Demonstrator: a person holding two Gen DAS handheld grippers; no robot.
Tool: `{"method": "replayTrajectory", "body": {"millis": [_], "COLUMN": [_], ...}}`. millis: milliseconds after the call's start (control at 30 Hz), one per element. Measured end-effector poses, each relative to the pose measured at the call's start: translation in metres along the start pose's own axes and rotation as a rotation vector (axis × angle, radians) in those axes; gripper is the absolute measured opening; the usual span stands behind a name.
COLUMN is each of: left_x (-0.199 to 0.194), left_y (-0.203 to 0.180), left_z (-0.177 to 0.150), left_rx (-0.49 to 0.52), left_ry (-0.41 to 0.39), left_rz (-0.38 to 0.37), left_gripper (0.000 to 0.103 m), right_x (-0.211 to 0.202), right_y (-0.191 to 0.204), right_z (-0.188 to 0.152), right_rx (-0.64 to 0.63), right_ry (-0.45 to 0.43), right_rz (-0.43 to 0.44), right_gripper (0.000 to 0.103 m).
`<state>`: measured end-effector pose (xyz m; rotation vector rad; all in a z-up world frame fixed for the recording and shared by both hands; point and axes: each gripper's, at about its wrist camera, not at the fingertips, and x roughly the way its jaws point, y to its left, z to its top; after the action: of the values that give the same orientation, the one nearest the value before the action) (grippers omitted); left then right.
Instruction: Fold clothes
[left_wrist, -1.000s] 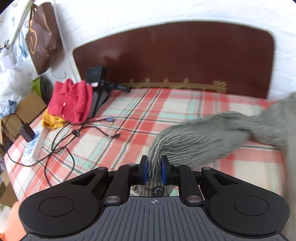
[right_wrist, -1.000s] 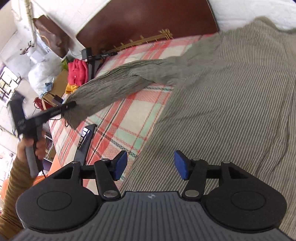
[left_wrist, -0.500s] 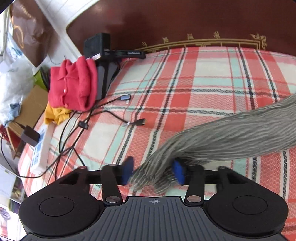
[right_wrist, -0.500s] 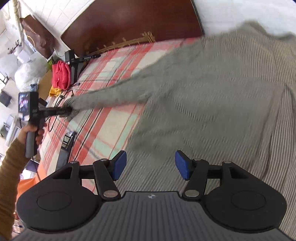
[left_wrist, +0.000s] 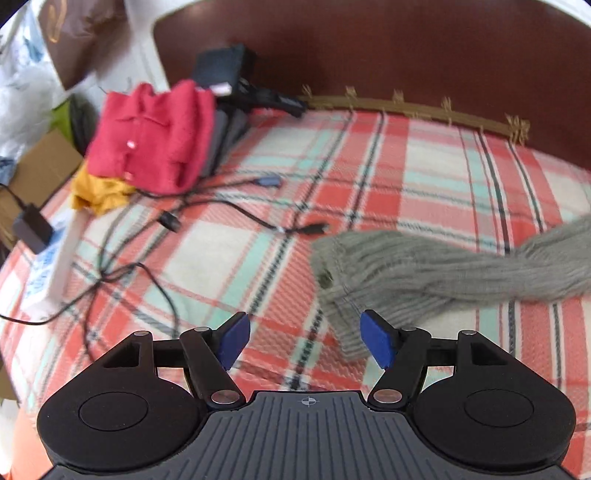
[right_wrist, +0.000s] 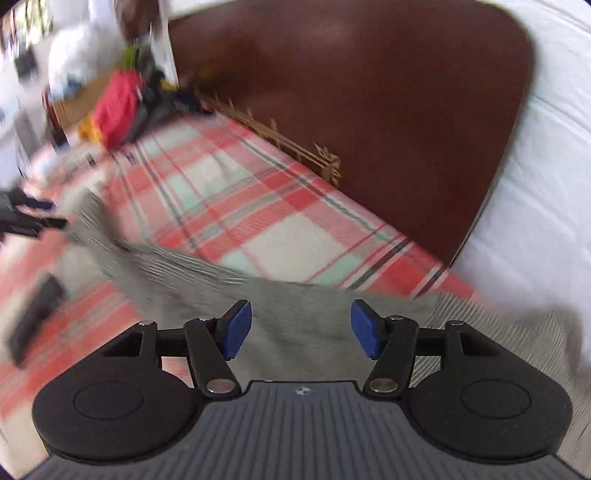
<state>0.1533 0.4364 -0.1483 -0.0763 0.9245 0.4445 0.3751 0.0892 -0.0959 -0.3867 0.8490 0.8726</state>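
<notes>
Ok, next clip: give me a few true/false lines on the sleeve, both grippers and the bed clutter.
1. The left gripper is clamped on the grey sleeve. False: its jaws have just been opening, and the sleeve lies on the plaid bedcover, free of the pads.
2. The right gripper is open. True.
3. A red garment sits on a yellow one. True.
4. No cables lie on the bed. False: black cables trail across the cover.
</notes>
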Motion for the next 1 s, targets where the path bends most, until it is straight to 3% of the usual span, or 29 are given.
{"method": "replayTrajectory", "body": {"millis": [200, 333, 367, 400, 433, 500, 600, 733, 833, 867, 900, 967, 1000], "left_x": [0.027, 0.031, 0.03, 0.029, 0.029, 0.02, 0.0, -0.01, 0.01, 0.009, 0.009, 0.004, -0.001], "left_y": [-0.004, -0.004, -0.005, -0.005, -0.005, -0.002, 0.012, 0.026, 0.021, 0.019, 0.016, 0.016, 0.019], "left_z": [-0.002, 0.002, 0.003, 0.003, 0.004, 0.005, 0.001, -0.007, -0.013, -0.014, -0.015, -0.016, -0.017], "left_rx": [-0.034, -0.056, -0.063, -0.071, -0.078, -0.101, -0.146, -0.122, -0.09, -0.078, -0.065, -0.055, -0.059], "left_ry": [0.004, -0.004, -0.006, -0.008, -0.01, -0.022, -0.057, -0.034, 0.063, 0.055, 0.047, 0.034, 0.028], "left_rz": [-0.083, -0.112, -0.12, -0.129, -0.137, -0.15, -0.19, -0.185, -0.177, -0.158, -0.139, -0.114, -0.108], "left_gripper": [0.079, 0.073, 0.05, 0.021, 0.014, 0.005, 0.003, 0.003, 0.007, 0.014, 0.03, 0.064, 0.067], "right_x": [0.042, 0.057, 0.061, 0.067, 0.07, 0.061, 0.039, 0.048, 0.068, 0.07, 0.068, 0.057, 0.049], "right_y": [0.001, -0.002, -0.003, -0.006, -0.008, -0.009, -0.026, -0.037, -0.033, -0.029, -0.027, -0.022, -0.021], "right_z": [0.008, 0.011, 0.012, 0.013, 0.015, 0.021, 0.028, 0.02, 0.011, 0.01, 0.012, 0.017, 0.019], "right_rx": [-0.247, -0.269, -0.263, -0.248, -0.224, -0.208, -0.099, -0.024, 0.006, 0.009, -0.002, -0.029, -0.044], "right_ry": [0.115, 0.129, 0.142, 0.186, 0.225, 0.185, 0.052, 0.036, 0.072, 0.06, 0.066, 0.062, 0.049], "right_rz": [-0.067, -0.045, -0.028, 0.004, 0.043, 0.061, 0.076, 0.023, -0.058, -0.076, -0.089, -0.112, -0.123], "right_gripper": [0.066, 0.063, 0.061, 0.032, 0.002, 0.002, 0.002, 0.002, 0.005, 0.006, 0.009, 0.026, 0.041]}}
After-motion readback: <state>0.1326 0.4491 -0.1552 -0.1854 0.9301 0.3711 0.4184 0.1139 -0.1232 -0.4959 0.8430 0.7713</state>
